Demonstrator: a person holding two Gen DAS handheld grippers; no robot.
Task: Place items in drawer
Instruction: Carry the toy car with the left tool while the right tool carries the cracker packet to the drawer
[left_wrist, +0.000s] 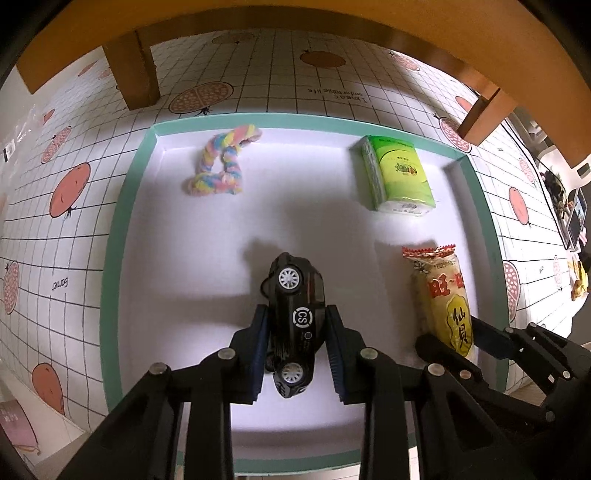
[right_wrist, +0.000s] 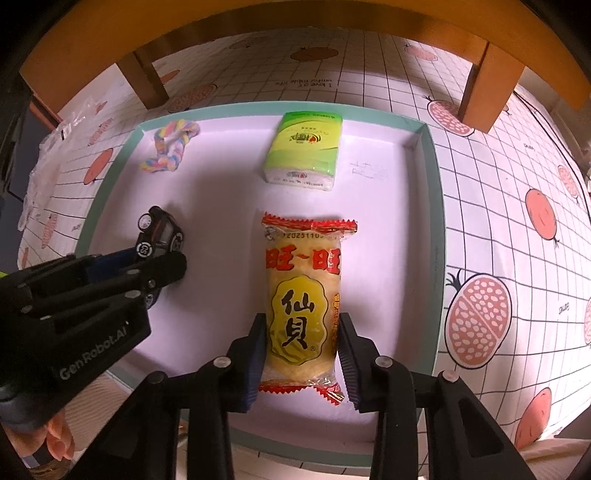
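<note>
The left gripper (left_wrist: 297, 347) was clamped on a black toy car (left_wrist: 294, 325) turned on its side, wheels showing, over the near middle of the drawer (left_wrist: 110, 258). The right gripper (right_wrist: 301, 354) pinched a yellow cracker pack (right_wrist: 303, 306) with red crimped ends, near the drawer's right wall. Farther in lay a green tissue pack (right_wrist: 304, 151) by the far edge — and a pastel rope toy (right_wrist: 170, 146) in the far left corner.

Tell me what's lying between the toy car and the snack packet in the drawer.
Nothing. In the right wrist view, only bare white drawer floor separates the toy car from the snack packet; the left wrist view agrees.
</note>
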